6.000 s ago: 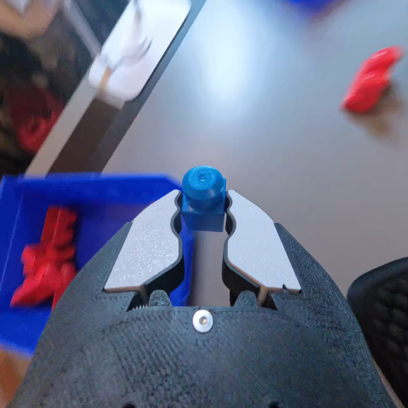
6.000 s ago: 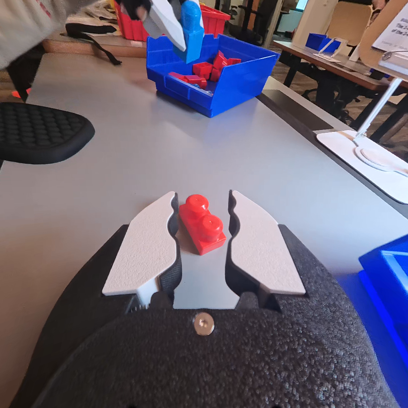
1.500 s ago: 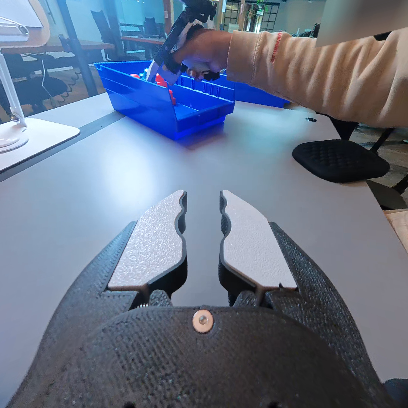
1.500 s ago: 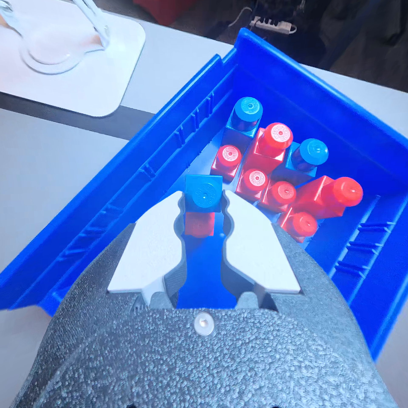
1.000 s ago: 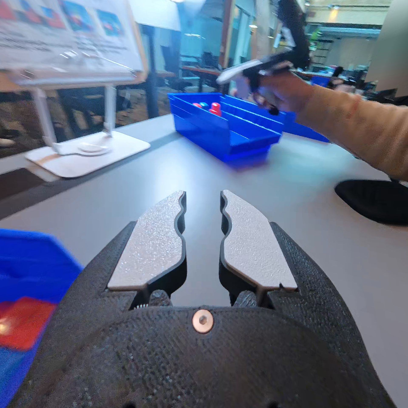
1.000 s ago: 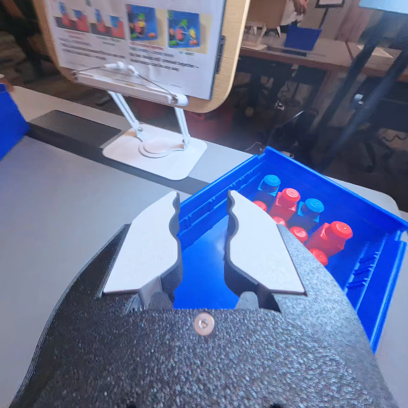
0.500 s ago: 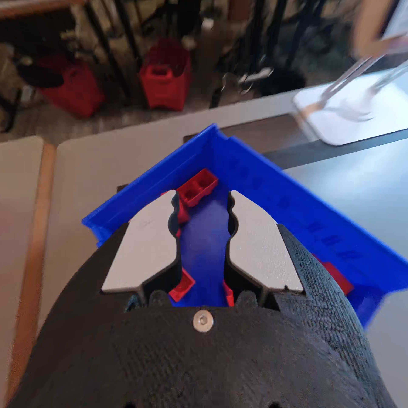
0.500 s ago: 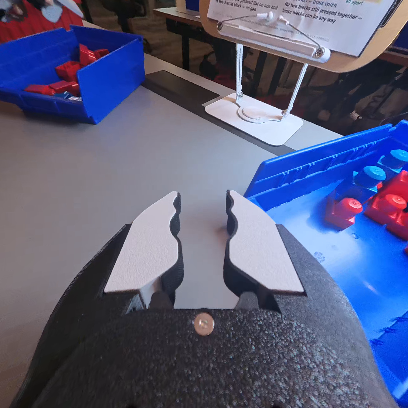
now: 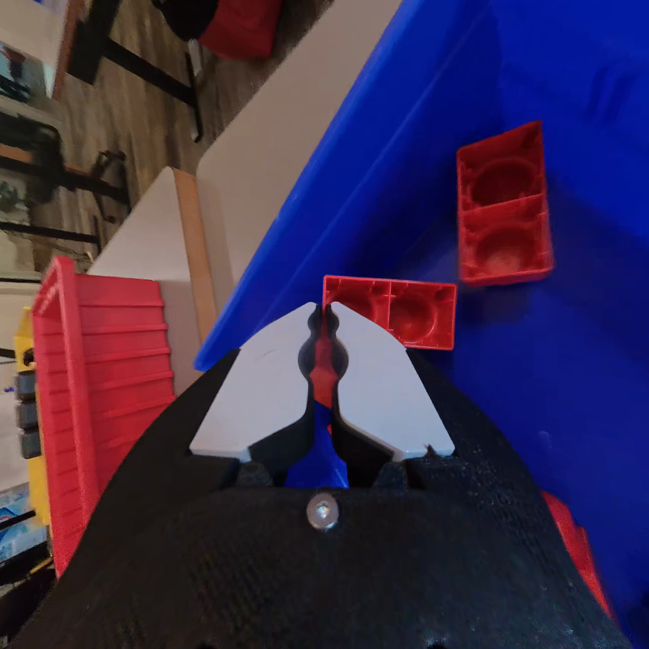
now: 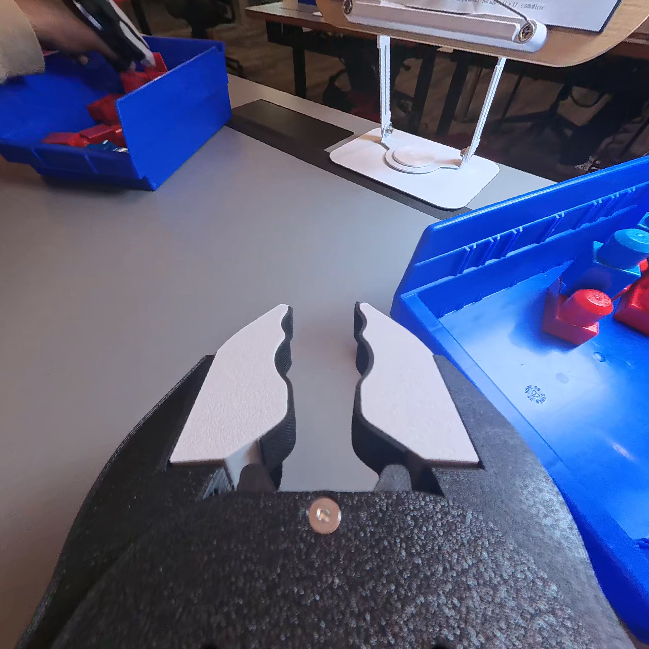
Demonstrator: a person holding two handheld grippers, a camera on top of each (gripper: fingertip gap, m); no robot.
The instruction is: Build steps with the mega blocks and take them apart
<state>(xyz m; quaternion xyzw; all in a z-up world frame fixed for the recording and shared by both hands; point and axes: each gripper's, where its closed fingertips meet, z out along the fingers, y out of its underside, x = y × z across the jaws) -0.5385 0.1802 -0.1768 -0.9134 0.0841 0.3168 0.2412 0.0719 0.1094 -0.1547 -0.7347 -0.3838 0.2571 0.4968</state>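
Observation:
My left gripper (image 9: 323, 309) is inside a blue bin (image 9: 386, 158), shut on the side wall of an upturned red two-stud block (image 9: 414, 316). A second upturned red block (image 9: 502, 210) lies further in. My right gripper (image 10: 322, 309) is open and empty just above the grey table (image 10: 175, 263). Beside it on the right is another blue bin (image 10: 491, 224) holding a red one-stud block (image 10: 579, 312) and a blue block (image 10: 618, 256). The right wrist view shows the left gripper (image 10: 147, 61) in the far bin (image 10: 175, 105) among red blocks.
A white document stand (image 10: 414, 161) sits at the table's back edge. A red crate (image 9: 105, 368) stands off the table beside the left bin. A sleeve shows at the right wrist view's top left corner. There is about 60 cm between the tips of the two grippers.
My left gripper went down into its bin and shut on a red block's wall. My right gripper has shifted slightly closer to its bin and stays open.

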